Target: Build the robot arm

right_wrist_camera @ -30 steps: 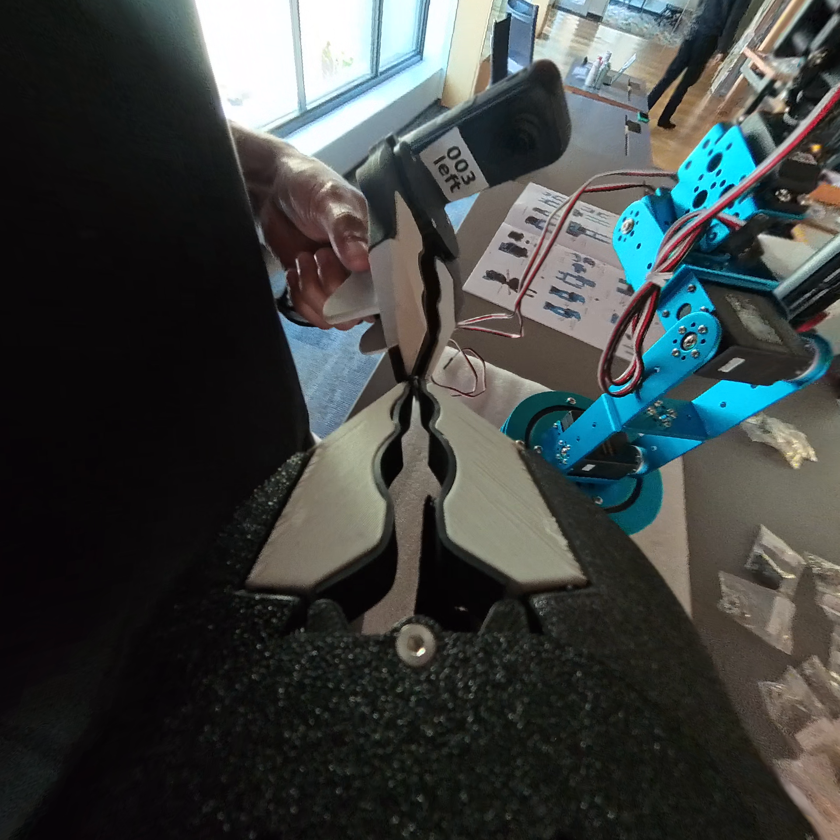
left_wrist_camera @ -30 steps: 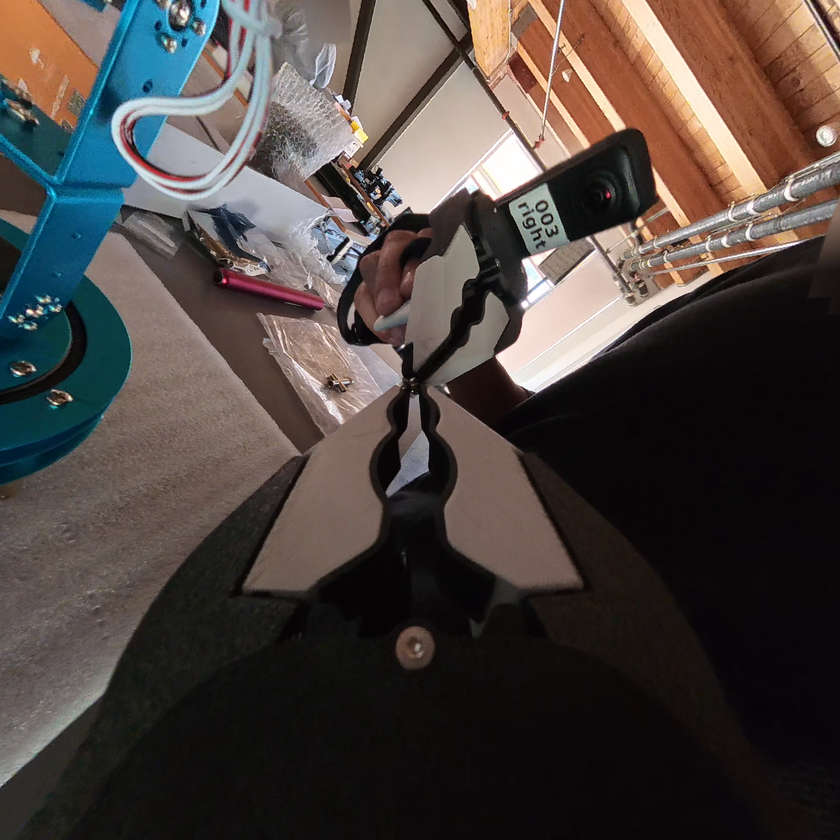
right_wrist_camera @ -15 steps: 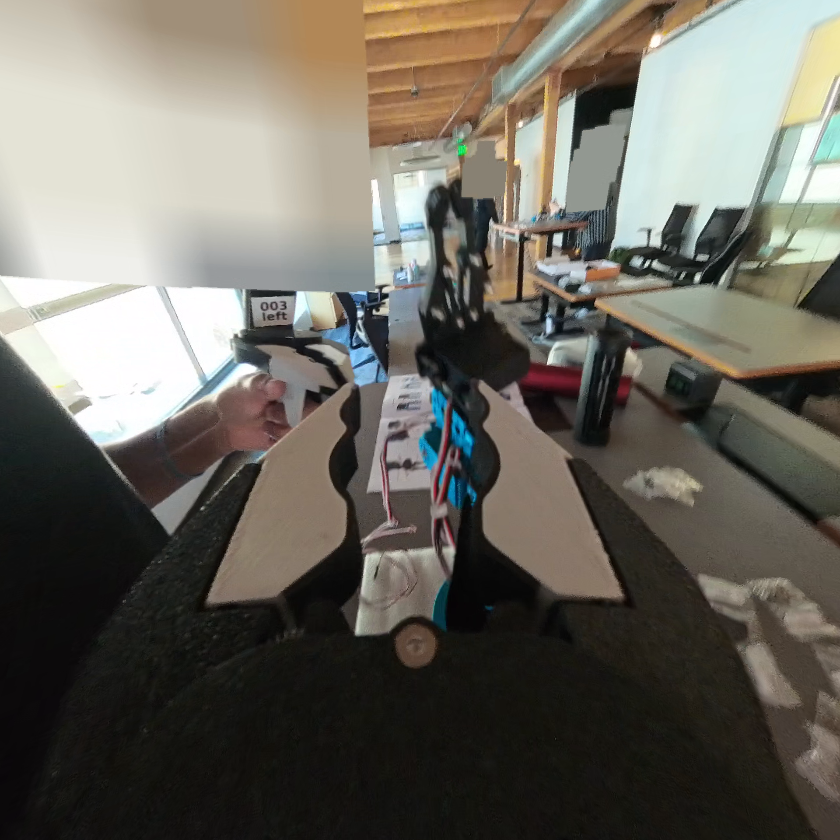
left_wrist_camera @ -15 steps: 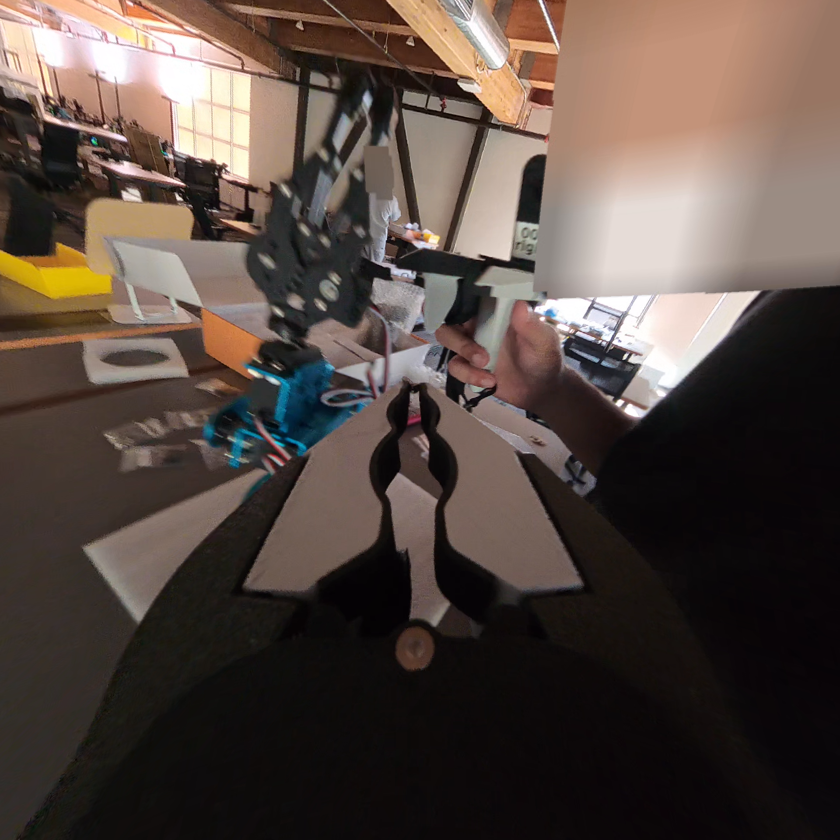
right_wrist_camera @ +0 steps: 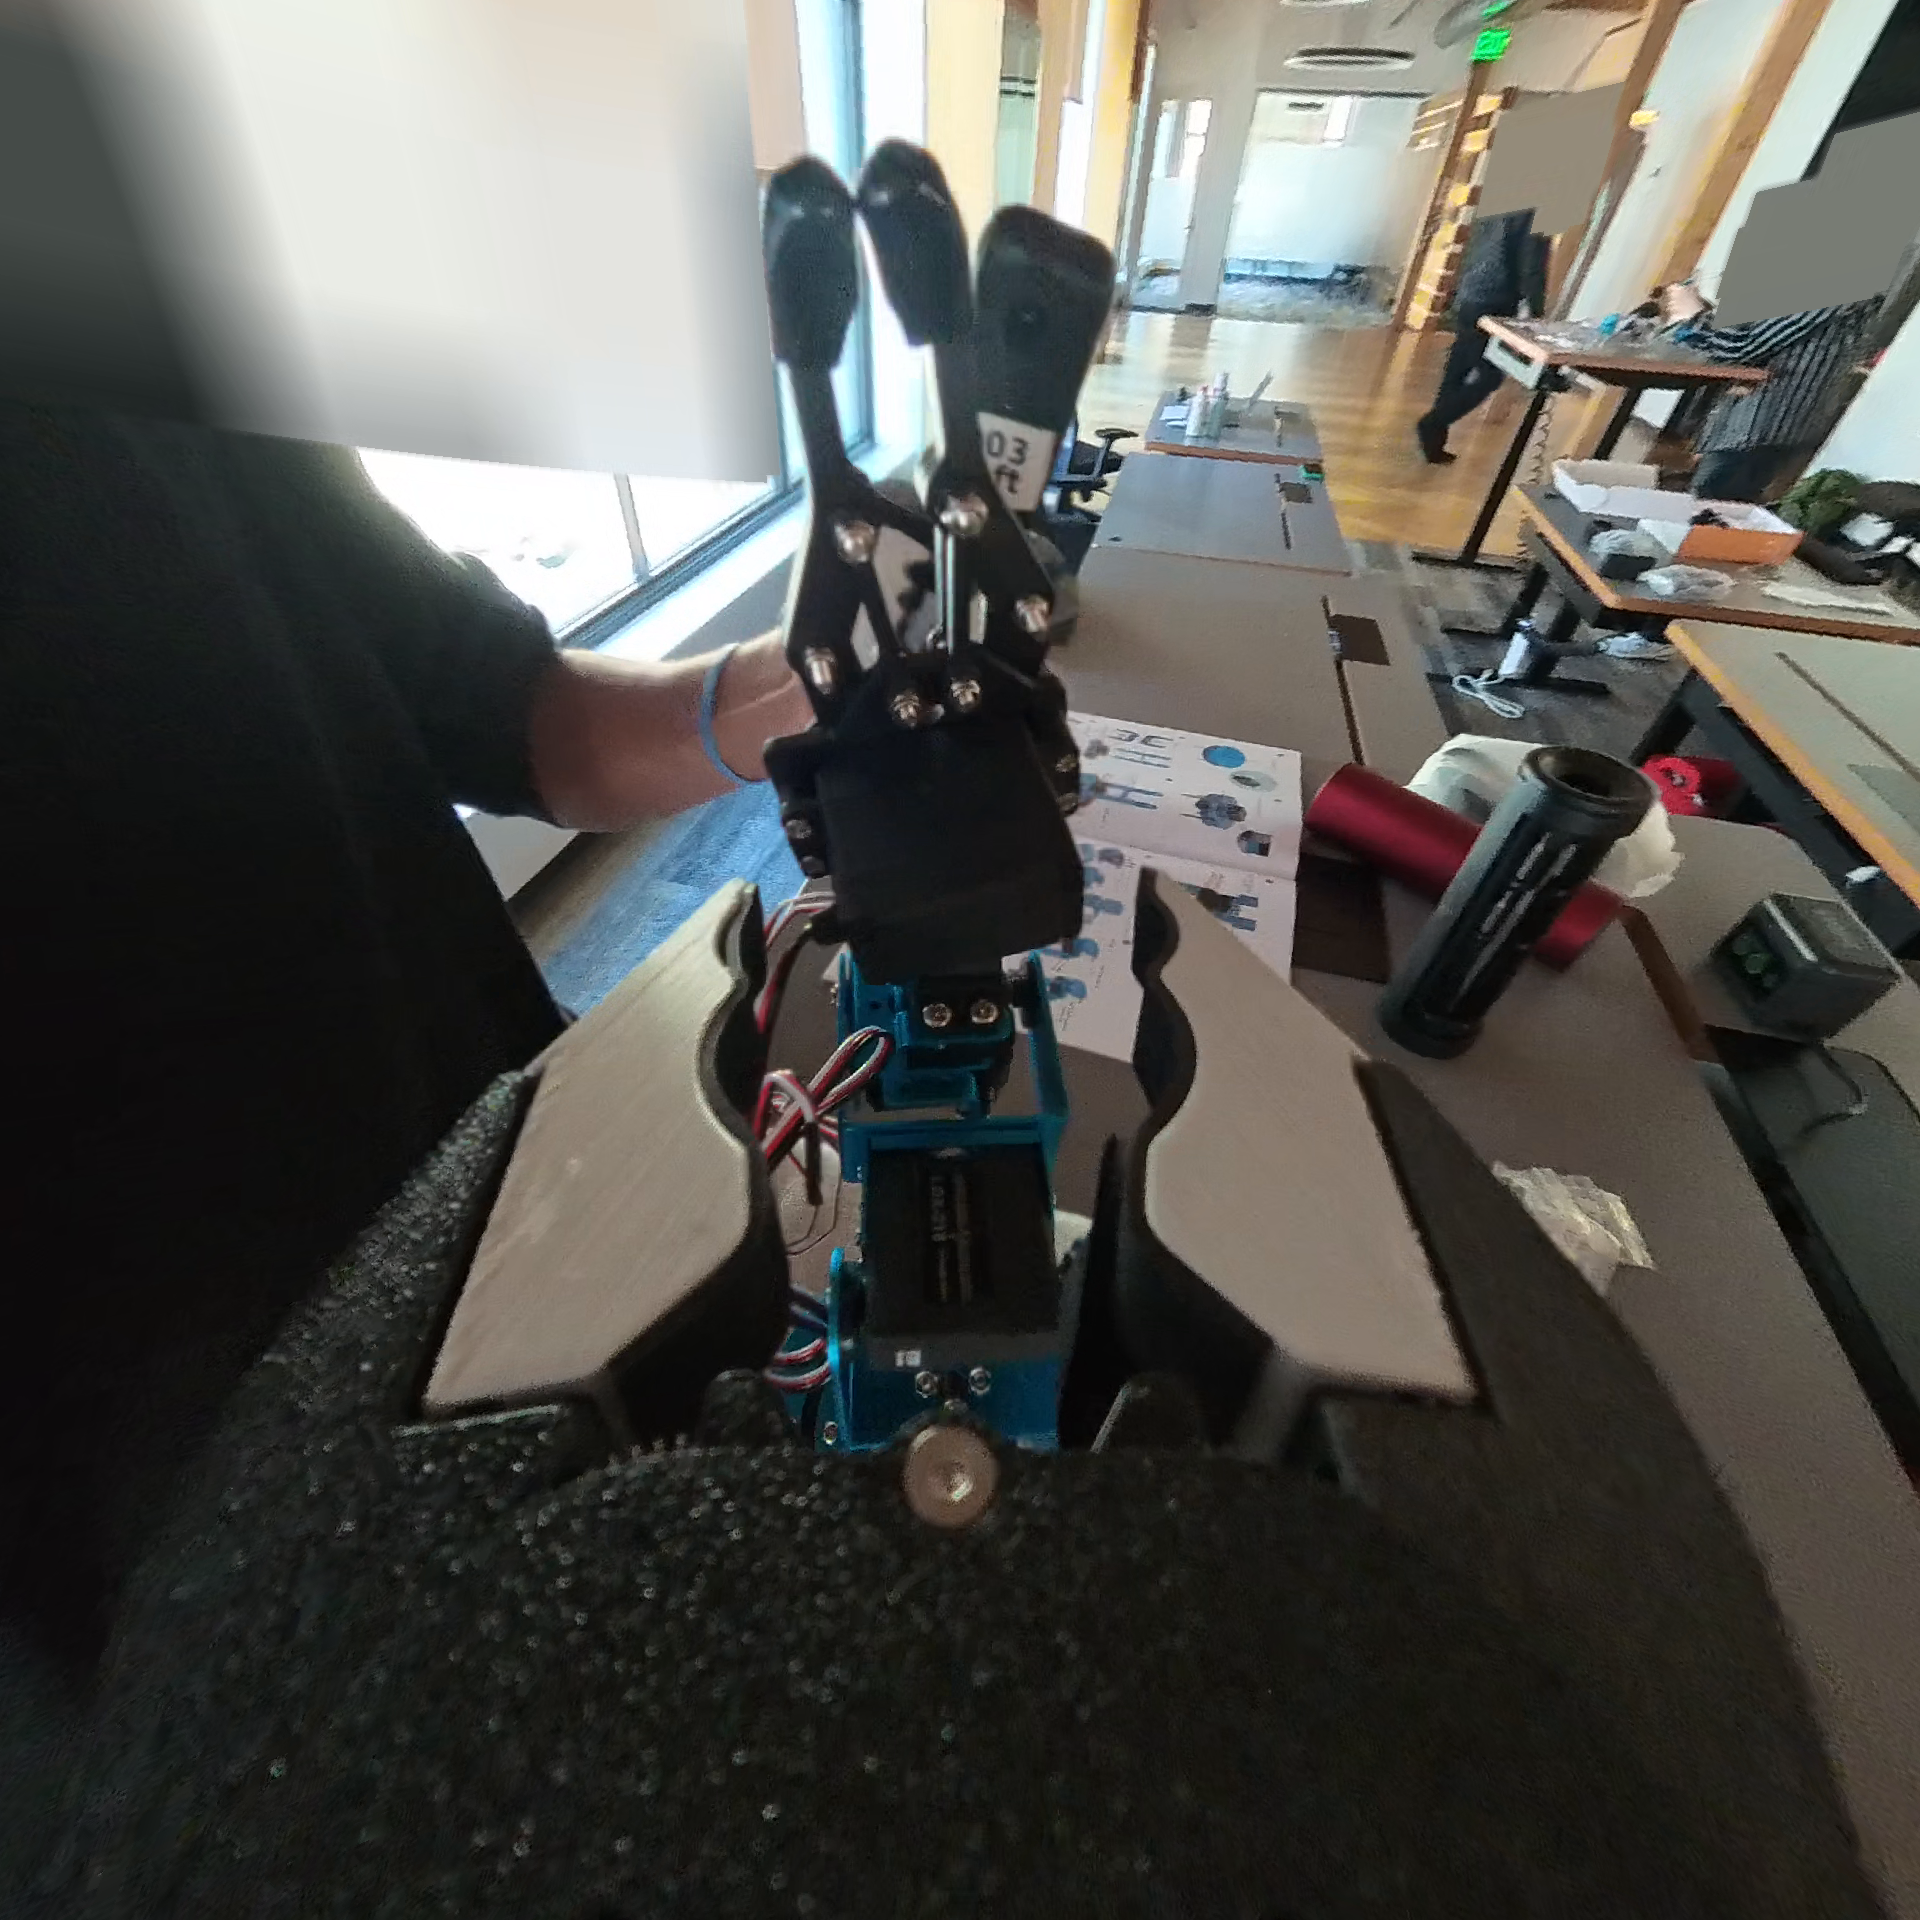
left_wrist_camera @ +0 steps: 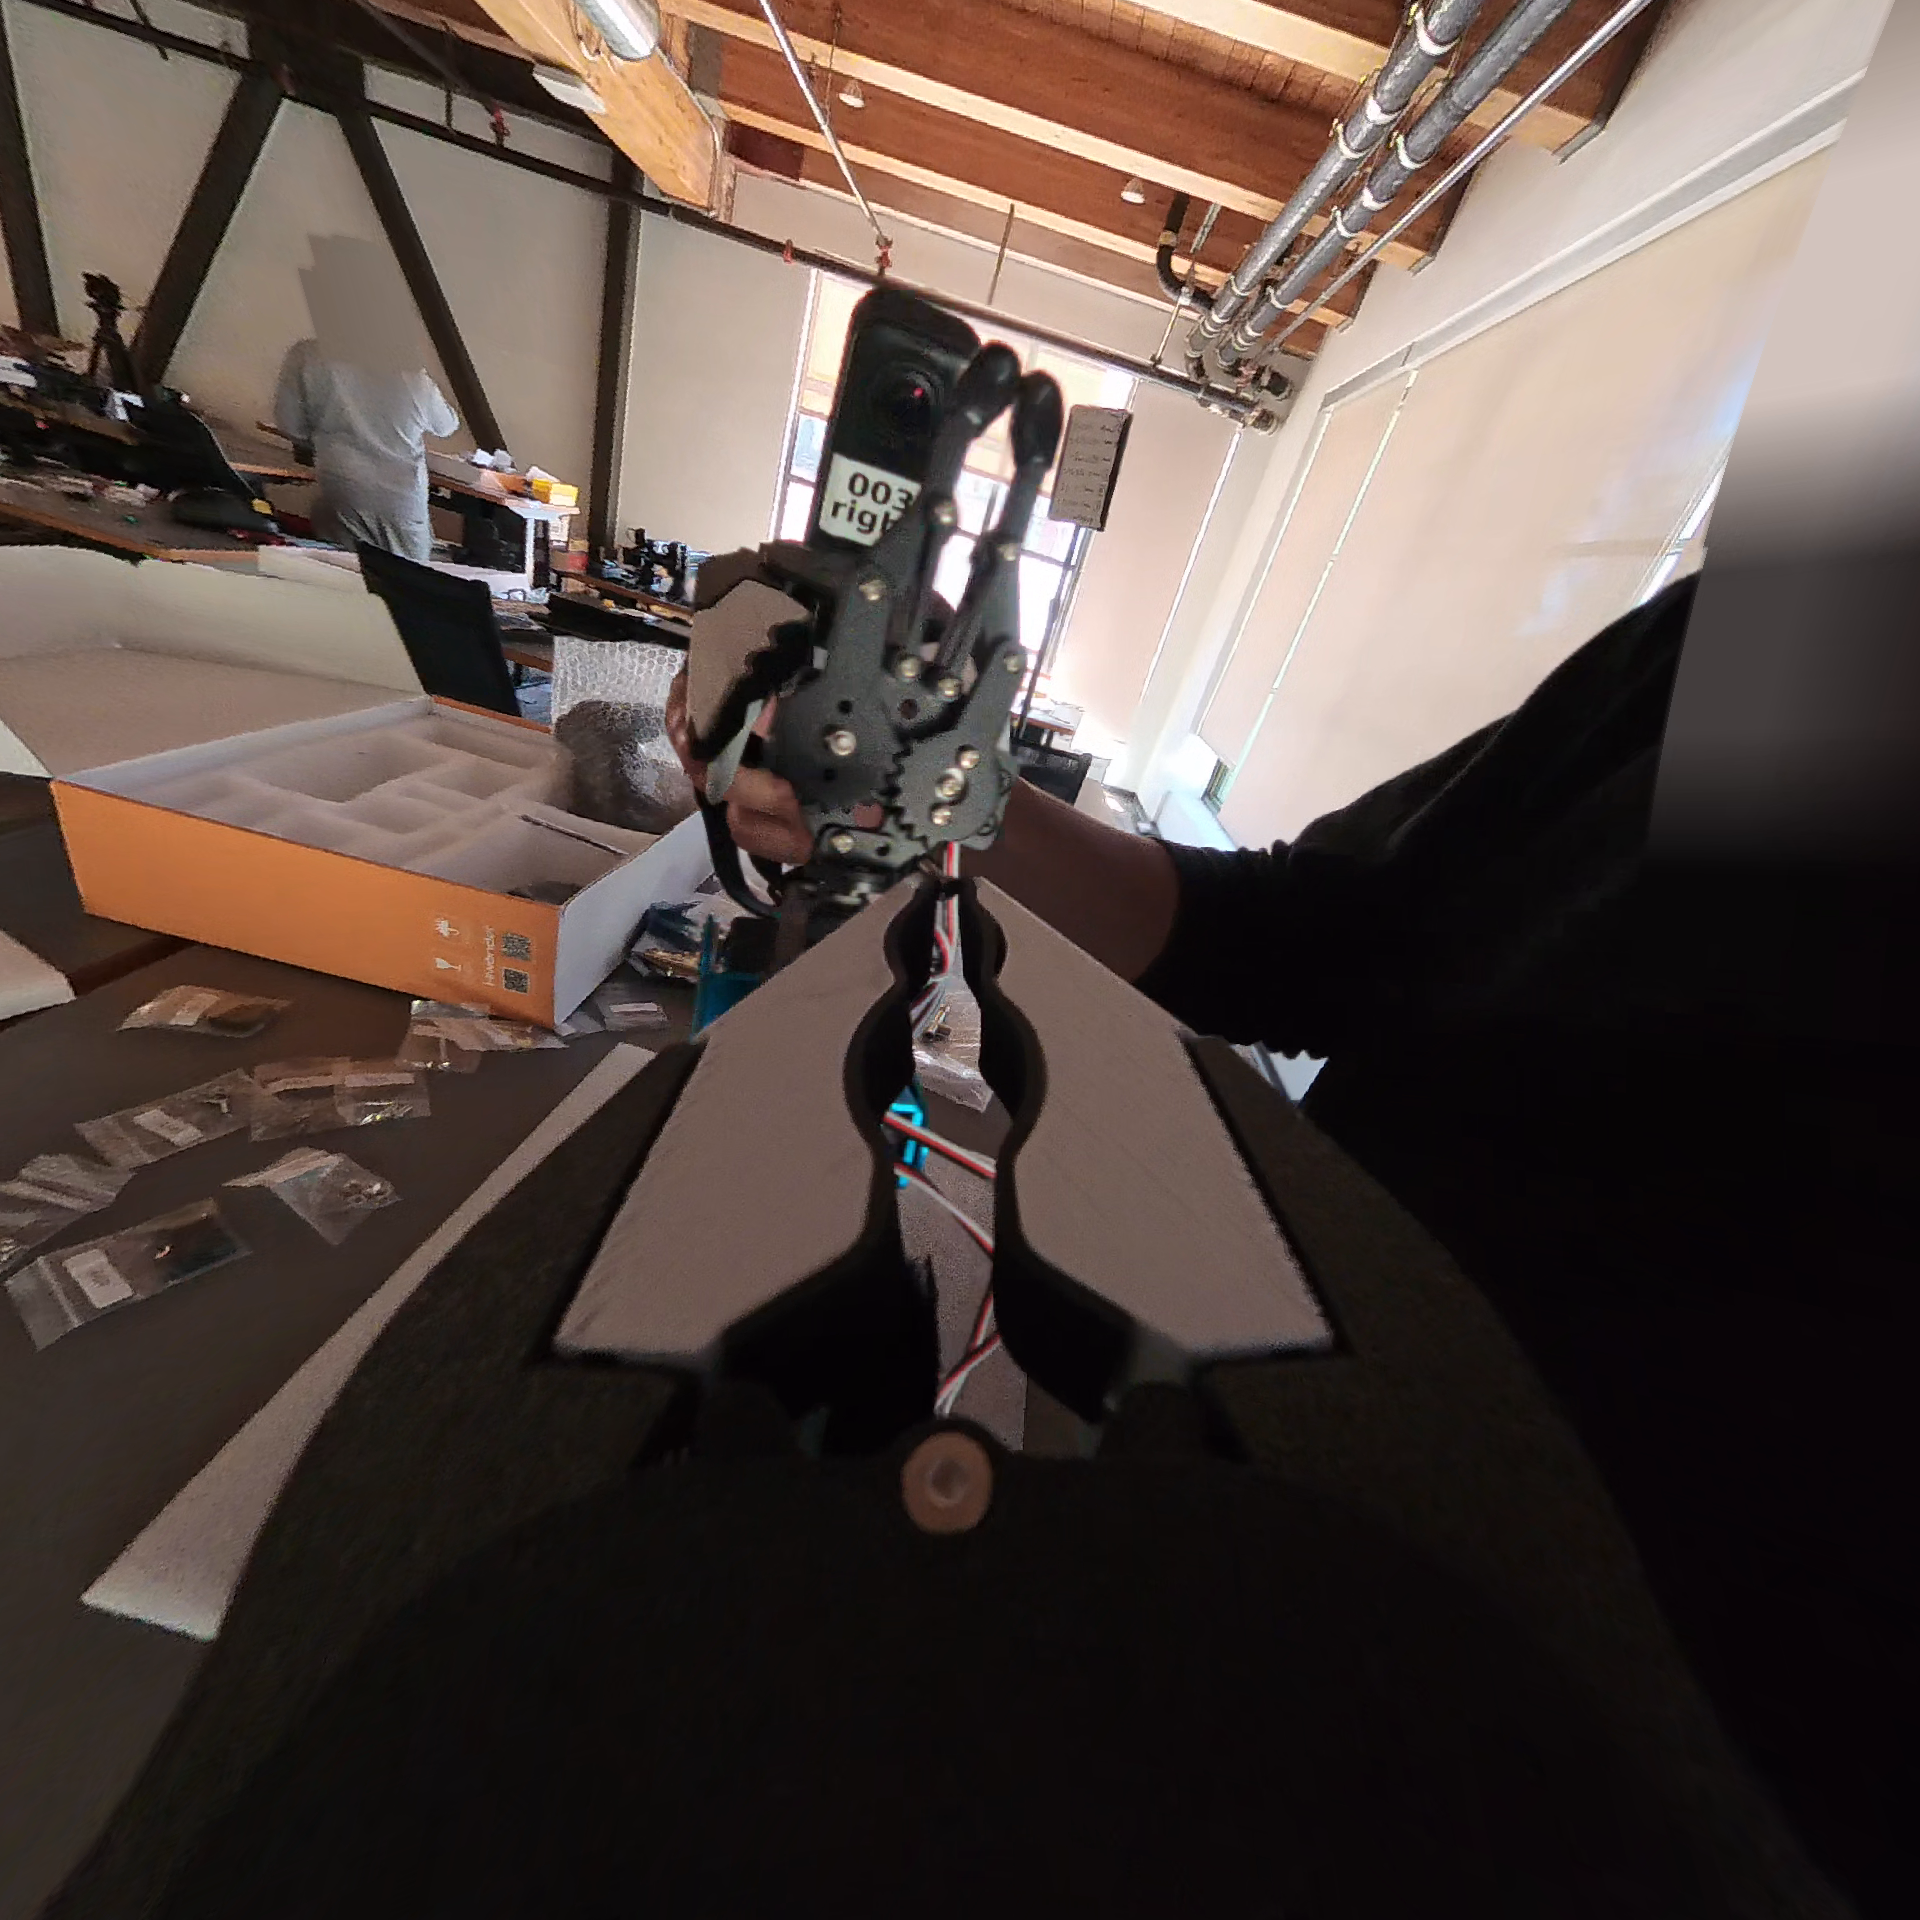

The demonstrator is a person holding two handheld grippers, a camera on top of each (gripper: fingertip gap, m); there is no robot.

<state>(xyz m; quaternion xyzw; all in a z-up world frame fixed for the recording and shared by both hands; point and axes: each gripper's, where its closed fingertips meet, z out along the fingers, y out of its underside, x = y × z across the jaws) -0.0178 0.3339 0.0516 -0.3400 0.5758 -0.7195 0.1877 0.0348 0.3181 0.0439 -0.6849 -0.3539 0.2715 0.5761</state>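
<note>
A small blue robot arm [right_wrist_camera: 940, 1382] with a black two-finger claw [right_wrist_camera: 914, 582] stands upright on the table. My right gripper [right_wrist_camera: 945, 899] is open. Its fingers stand on either side of the arm's upper part, with a gap on each side. My left gripper [left_wrist_camera: 935, 902] is shut, with its tips just under the base of the claw [left_wrist_camera: 904, 717]. Red, white and black servo wires [left_wrist_camera: 961, 1320] show through the slit between its fingers. I cannot tell whether they are pinched. The right gripper's camera [left_wrist_camera: 899, 405] shows behind the claw, and the left gripper's camera [right_wrist_camera: 1039, 301] does too.
An open orange box [left_wrist_camera: 312, 904] with a white foam insert lies at the left, with several small parts bags [left_wrist_camera: 312, 1190] and a white mat [left_wrist_camera: 364, 1351] near it. A printed booklet [right_wrist_camera: 1195, 810], a red tube [right_wrist_camera: 1392, 831], a black ribbed cylinder [right_wrist_camera: 1507, 894] and a small dark box [right_wrist_camera: 1797, 966] lie at the right. People stand far off. There is about 7 centimeters between the tips of the two grippers.
Both grippers swung from meeting tip to tip to facing the robot arm. The right gripper opened and now straddles the blue arm. The left stayed shut and moved under the claw.
</note>
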